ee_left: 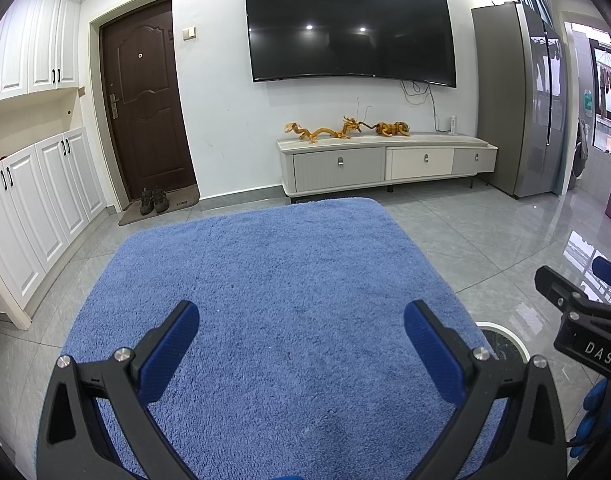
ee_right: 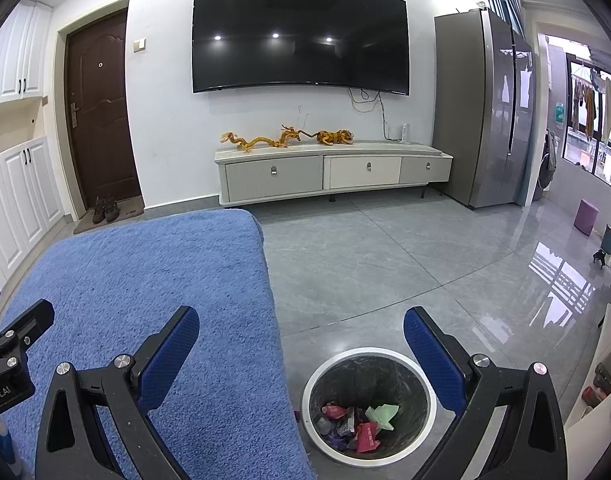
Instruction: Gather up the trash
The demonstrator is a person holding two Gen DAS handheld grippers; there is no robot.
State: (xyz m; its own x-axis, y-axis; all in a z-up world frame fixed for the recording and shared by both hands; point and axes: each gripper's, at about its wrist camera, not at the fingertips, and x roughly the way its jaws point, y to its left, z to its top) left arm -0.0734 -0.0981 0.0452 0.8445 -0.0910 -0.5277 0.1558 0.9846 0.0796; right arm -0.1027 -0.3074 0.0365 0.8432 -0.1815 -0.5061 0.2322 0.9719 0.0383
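Both empty, fingers spread: left hand-held gripper [ee_left: 301,344] over blue-towelled counter [ee_left: 265,280], right hand-held gripper [ee_right: 301,344] above trash bin [ee_right: 367,400] on floor at counter's 3 o'clock; wrappers [ee_right: 365,430] inside

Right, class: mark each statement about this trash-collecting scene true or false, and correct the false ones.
1. The trash bin already holds wrappers. True.
2. The bin stands on the blue rug. False: it stands on the grey floor tiles, beside the rug.
3. The right tool grips a wrapper. False: it is open and empty.
4. The left tool is open over the rug. True.
5. The TV is switched on. False: its screen is dark.
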